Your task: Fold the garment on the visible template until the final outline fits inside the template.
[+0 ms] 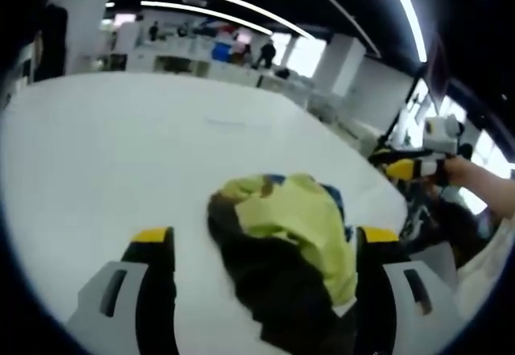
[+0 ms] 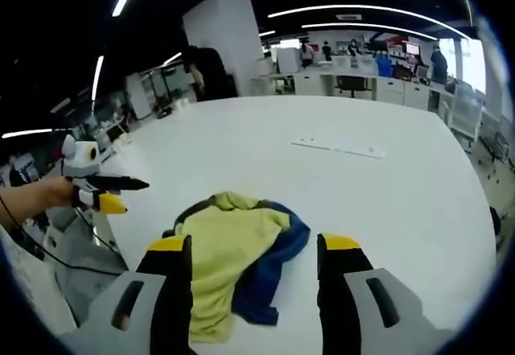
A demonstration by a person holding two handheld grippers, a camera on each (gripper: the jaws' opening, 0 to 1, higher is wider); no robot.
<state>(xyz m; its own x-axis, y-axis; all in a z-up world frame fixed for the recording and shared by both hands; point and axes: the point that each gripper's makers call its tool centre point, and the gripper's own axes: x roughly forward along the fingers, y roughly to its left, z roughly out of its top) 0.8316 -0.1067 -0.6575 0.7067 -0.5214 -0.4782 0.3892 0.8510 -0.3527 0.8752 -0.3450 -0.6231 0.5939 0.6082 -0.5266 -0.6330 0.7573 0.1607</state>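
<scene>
A crumpled garment (image 1: pixel 294 214), yellow-green with dark and blue parts, lies in a heap on the white table (image 1: pixel 121 146). In the left gripper view my left gripper (image 1: pixel 265 238) is open, its yellow-tipped jaws standing wide on either side of the heap, which reaches up to the right jaw. The right gripper view shows the same garment (image 2: pixel 229 230) just ahead of my right gripper (image 2: pixel 254 244), also open with nothing pinched. A faint pale strip marking (image 2: pixel 338 147) lies on the table beyond the garment.
A hand holds the right gripper (image 1: pixel 418 168) at the table's far edge in the left gripper view; the left gripper (image 2: pixel 109 192) shows at the left of the right gripper view. Desks, a white pillar (image 2: pixel 225 41) and people stand far behind.
</scene>
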